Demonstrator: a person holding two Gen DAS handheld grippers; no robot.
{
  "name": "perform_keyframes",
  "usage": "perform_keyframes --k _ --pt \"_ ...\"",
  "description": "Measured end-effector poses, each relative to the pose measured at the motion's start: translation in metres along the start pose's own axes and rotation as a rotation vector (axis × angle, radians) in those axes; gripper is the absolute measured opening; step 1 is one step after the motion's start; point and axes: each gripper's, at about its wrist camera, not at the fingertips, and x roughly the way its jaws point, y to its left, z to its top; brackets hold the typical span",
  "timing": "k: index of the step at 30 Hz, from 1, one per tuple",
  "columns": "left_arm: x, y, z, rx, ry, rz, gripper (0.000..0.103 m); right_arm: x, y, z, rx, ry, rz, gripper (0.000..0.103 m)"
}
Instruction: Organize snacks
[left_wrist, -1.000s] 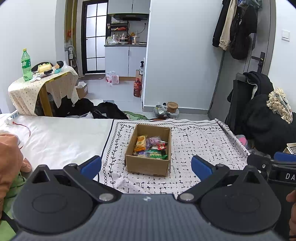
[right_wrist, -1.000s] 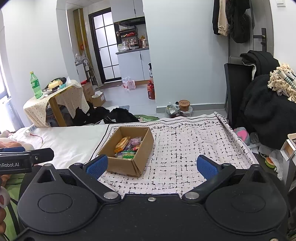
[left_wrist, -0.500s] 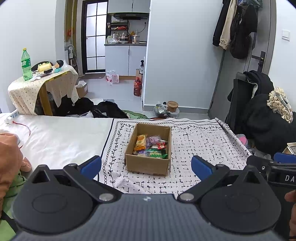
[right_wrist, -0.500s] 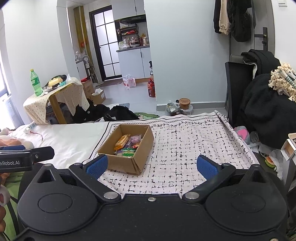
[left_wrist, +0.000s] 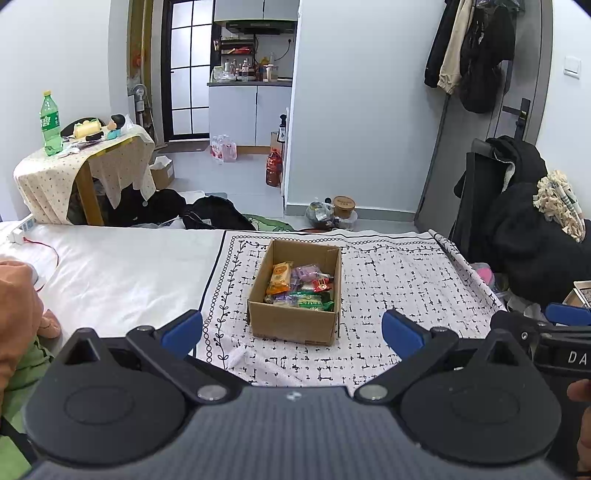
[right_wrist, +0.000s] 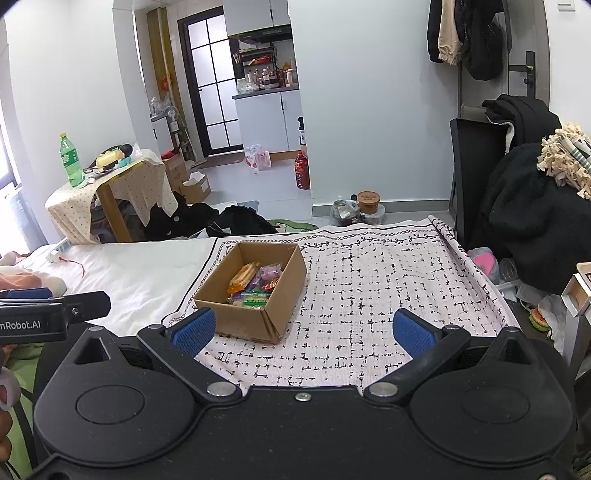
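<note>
With the left gripper (left_wrist: 291, 328) and right gripper (right_wrist: 301, 330) both held wide and empty, the cardboard box (left_wrist: 295, 291) at frame centre could be knocked askew if a loose snack packet (left_wrist: 279, 277) is clipped carelessly.

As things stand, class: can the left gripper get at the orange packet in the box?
Probably yes: the left gripper is open, the box has no lid, and the orange packet lies on top.
</note>
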Motion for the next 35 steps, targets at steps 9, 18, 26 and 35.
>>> perform_keyframes --k 9,18,26,35 --pt "0.002 -0.003 0.0 0.0 0.003 -0.008 0.103 0.001 0.0 0.0 0.0 0.008 -0.008 0.103" --pt "0.003 -0.005 0.0 0.005 0.006 -0.012 0.103 0.001 -0.001 0.0 0.001 0.009 -0.01 0.103" --pt "0.004 -0.009 0.0 0.015 0.01 -0.021 0.103 0.002 -0.002 0.0 -0.001 0.01 -0.01 0.103" --pt "0.004 -0.011 -0.002 0.022 0.01 -0.024 0.103 0.004 -0.001 -0.001 -0.005 0.017 -0.009 0.103"
